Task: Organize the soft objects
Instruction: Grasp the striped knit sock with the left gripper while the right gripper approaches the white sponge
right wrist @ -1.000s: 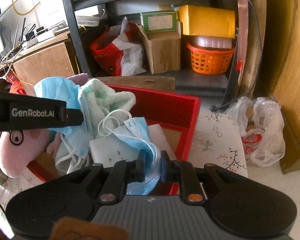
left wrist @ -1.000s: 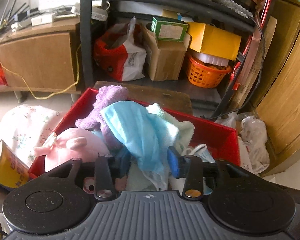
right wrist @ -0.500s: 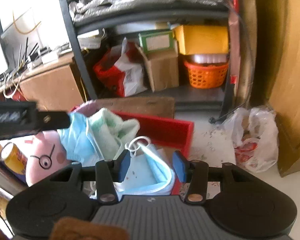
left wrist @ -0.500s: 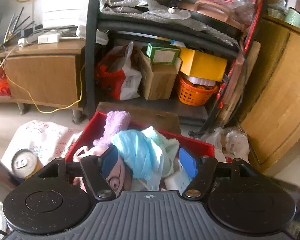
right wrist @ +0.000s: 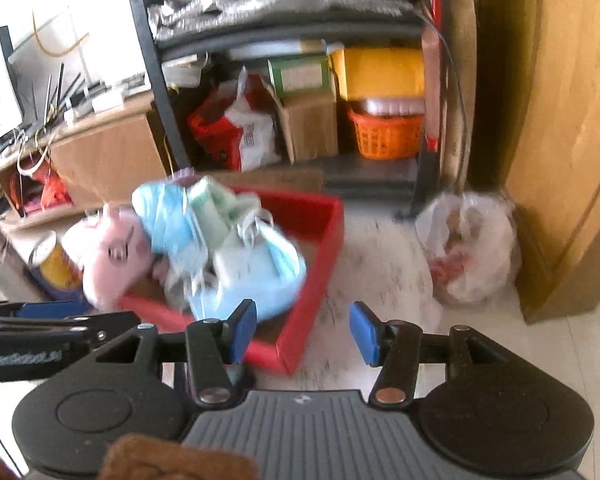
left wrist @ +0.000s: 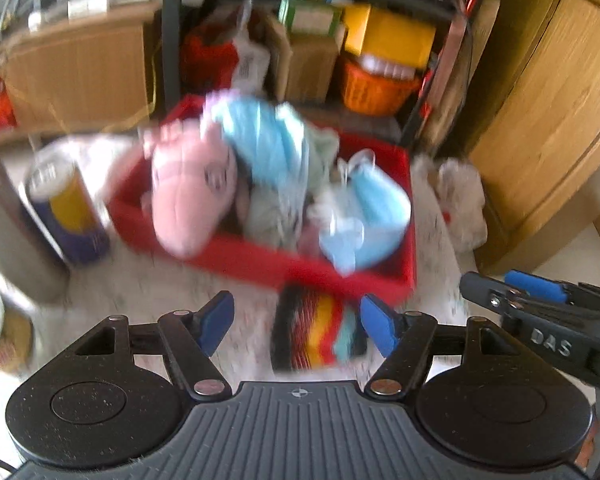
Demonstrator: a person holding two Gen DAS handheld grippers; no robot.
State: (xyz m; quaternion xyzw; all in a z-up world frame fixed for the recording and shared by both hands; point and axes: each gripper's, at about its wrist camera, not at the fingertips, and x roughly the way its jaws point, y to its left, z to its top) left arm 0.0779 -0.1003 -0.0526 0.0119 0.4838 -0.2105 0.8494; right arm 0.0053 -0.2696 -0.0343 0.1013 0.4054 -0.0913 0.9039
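Jaws of left gripper (left wrist: 297,326) spread wide, nothing between the pads; just been opening. Striped cloth (left wrist: 315,330) lying flat just ahead of the fingertips, touching the near wall of the red bin (left wrist: 268,258), outside it. Judged the one soft item left to stow. Right gripper (right wrist: 303,330) also parted, empty, jaws just been opening; near corner of the bin directly ahead of its left pad.

Beyond both tips, inside the bin: pink plush pig (left wrist: 190,194) slumped over the left-hand near wall, blue face masks (left wrist: 360,220) heaped toward the right, pale green towel (right wrist: 220,204) behind them. Pile stands above the rim. Yellow can (left wrist: 70,212) upright off to the left of the bin, not a soft thing, best left alone. White plastic bag (right wrist: 470,252) well off to the right on the floor.

Step in hand, by judgement: drop-off done, reach for next piece. To do well:
- come down on the striped cloth with left jaws wide, pinch a fold near its middle rather than an edge, so nothing trails;
- lift clear of the bin wall before crossing;
- set down in the shallow right-hand front, away from the pig, which looks ready to tip out.

Both views blurred; fine detail uncertain.
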